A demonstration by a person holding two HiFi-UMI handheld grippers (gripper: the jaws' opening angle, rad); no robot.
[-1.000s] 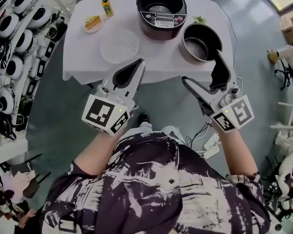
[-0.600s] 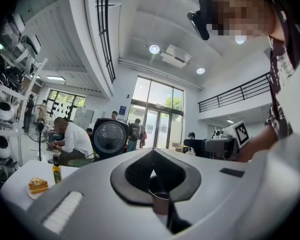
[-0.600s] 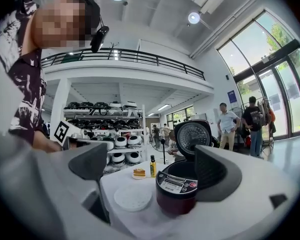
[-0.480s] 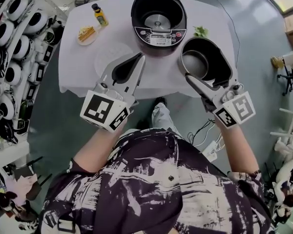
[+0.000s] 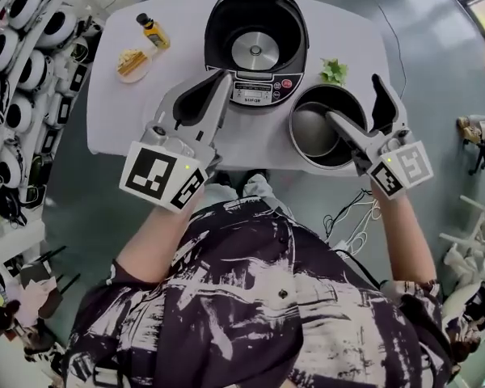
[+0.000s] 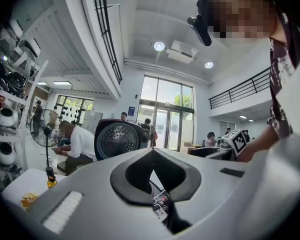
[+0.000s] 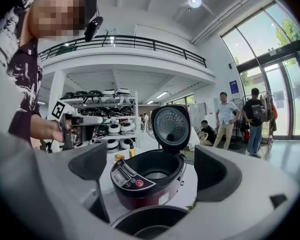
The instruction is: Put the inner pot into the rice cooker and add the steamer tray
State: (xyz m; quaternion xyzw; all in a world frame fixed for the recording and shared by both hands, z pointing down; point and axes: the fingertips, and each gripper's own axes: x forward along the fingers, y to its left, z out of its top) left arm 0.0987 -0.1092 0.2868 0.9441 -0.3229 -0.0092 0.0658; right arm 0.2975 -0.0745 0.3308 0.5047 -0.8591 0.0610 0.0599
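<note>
White table carries cooker and pot; pot sits just below my released right tongs, left tongs clenched, farther.

Lofty glass-doored showroom hall: mezzanine railing, shelves of cookers, cloth-covered demo table.

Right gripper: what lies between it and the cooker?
The inner pot, just in front of the open cooker. The right gripper view shows it low between the parted jaws of the right gripper, not gripped.
</note>
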